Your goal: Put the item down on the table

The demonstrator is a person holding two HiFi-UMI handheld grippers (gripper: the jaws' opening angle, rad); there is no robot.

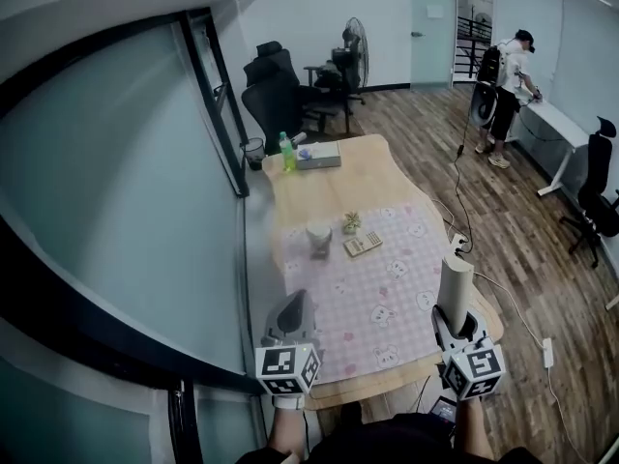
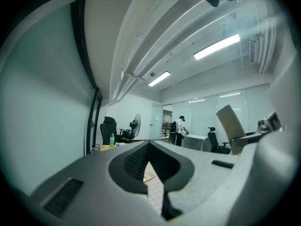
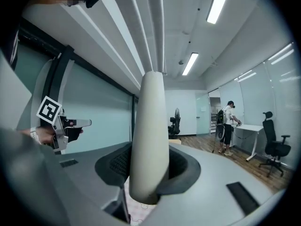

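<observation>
Tube (image 3: pixel 149 140): pale, rounded, standing upright; it's up in the right gripper (image 1: pixel 455 315), above the near right corner of the desk (image 1: pixel 363 177)
Right jaws: clamped on the tube's lower part; top end sticks well out
Left gripper (image 1: pixel 290 309): jaws closed together, nothing in them; sits by the near left edge of the pink cloth (image 1: pixel 382 293)

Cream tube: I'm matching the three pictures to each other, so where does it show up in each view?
Head view: the cream tube stands upright at the lower right.
Left gripper view: it is at the right side, leaning.
Right gripper view: it is in the centre, upright between the jaws.
Shared landmark: the standing person in the background.
</observation>
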